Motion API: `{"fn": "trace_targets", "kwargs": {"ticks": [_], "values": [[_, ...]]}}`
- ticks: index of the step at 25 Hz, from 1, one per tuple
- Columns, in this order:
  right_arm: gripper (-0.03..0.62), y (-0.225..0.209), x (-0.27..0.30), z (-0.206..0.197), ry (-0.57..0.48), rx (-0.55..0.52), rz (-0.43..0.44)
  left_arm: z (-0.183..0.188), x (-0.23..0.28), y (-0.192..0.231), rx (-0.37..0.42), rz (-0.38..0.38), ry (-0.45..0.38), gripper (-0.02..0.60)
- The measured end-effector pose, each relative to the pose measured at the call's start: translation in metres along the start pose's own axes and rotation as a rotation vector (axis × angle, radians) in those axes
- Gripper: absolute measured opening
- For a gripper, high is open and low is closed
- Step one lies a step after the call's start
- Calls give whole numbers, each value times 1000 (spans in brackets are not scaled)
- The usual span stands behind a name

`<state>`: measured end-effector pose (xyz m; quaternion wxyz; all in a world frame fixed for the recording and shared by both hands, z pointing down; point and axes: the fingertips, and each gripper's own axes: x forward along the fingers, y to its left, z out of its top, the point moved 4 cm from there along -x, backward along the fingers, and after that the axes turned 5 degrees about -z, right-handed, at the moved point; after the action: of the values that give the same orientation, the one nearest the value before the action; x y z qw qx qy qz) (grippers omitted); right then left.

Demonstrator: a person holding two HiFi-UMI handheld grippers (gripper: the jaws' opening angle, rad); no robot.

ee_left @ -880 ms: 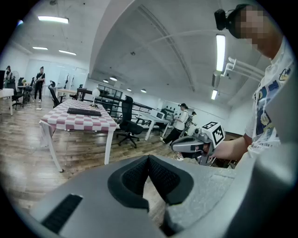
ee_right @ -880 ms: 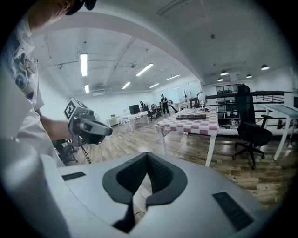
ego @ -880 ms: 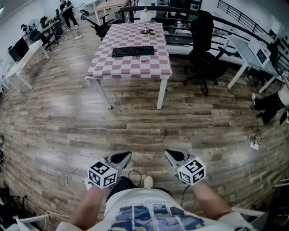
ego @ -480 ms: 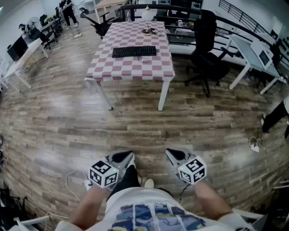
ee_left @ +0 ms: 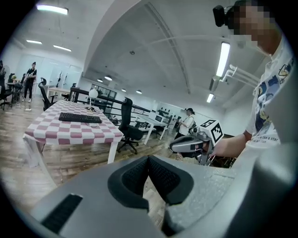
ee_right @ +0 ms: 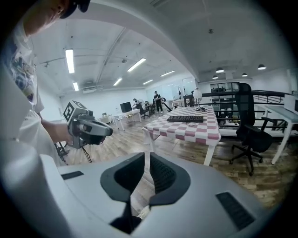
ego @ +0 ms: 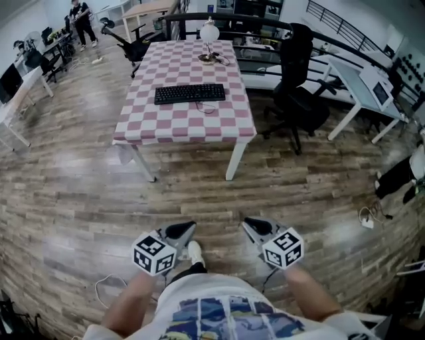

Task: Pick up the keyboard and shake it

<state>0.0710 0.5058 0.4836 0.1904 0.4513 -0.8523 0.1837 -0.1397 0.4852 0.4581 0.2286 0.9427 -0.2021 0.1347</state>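
A black keyboard (ego: 189, 93) lies across the middle of a table with a pink-and-white checked cloth (ego: 179, 129), far ahead of me across the wooden floor. It also shows small in the left gripper view as the keyboard (ee_left: 79, 118) and in the right gripper view as the keyboard (ee_right: 185, 119). My left gripper (ego: 182, 230) is held low by my waist, its jaws shut with nothing between them. My right gripper (ego: 252, 226) is beside it, jaws together but for a thin slit, also empty. Both are well short of the table.
A white lamp (ego: 210, 32) stands at the table's far end. A black office chair (ego: 299, 93) is right of the table, and a white desk (ego: 358, 76) beyond it. Desks and a person (ego: 80, 13) are at the far left. A cable (ego: 109, 285) lies on the floor near my feet.
The table and keyboard have come nearer and shifted slightly left in the head view as I walk forward. Both grippers keep their place by my waist, jaws unchanged.
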Motion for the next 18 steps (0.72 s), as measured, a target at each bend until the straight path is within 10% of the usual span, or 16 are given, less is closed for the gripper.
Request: {"fn": "trace_targets", "kwargs": {"ticks": [18], "values": [[89, -90, 189, 108, 28, 9, -11, 67, 21, 212, -36, 64, -8, 3]]}}
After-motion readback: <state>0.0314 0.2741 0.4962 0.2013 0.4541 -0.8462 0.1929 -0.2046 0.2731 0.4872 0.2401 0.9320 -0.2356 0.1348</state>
